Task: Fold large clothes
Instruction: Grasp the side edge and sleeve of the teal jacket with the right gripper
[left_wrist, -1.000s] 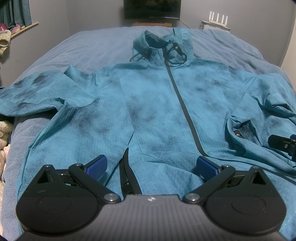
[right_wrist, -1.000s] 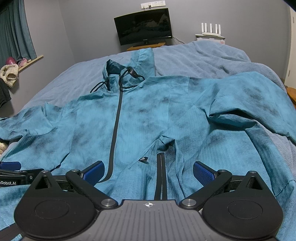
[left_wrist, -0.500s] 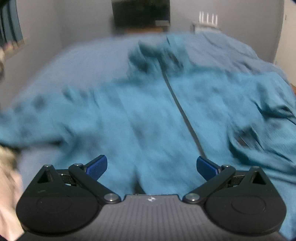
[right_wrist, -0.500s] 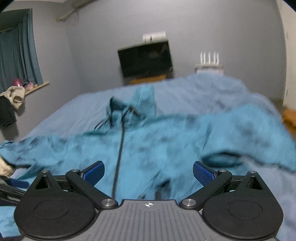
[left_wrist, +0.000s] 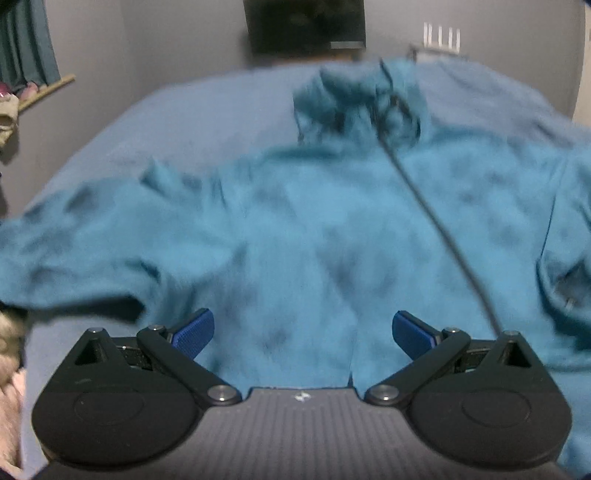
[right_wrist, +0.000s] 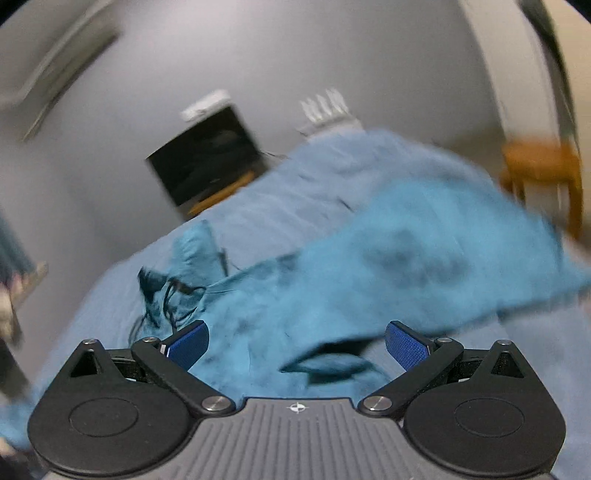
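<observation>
A large teal hooded jacket (left_wrist: 314, 229) lies front up on a blue bed, zipper (left_wrist: 436, 221) running down its middle, hood (left_wrist: 354, 99) at the far end. Both views are motion-blurred. My left gripper (left_wrist: 303, 332) is open and empty above the jacket's lower left front, near its left sleeve (left_wrist: 74, 251). My right gripper (right_wrist: 295, 345) is open and empty, tilted, above the jacket's right side (right_wrist: 406, 280); the right sleeve (right_wrist: 461, 258) spreads toward the bed's right edge.
The blue bedcover (left_wrist: 177, 122) extends beyond the jacket. A dark monitor (right_wrist: 207, 158) and a white router (right_wrist: 328, 110) stand past the bed's far end. A wooden stool (right_wrist: 539, 173) is at the right. Pale fabric (left_wrist: 11, 354) lies at the left edge.
Both grippers have lifted and swung, staying open. The left view has shifted toward the jacket's left side. The right view has tilted and moved toward the right sleeve.
</observation>
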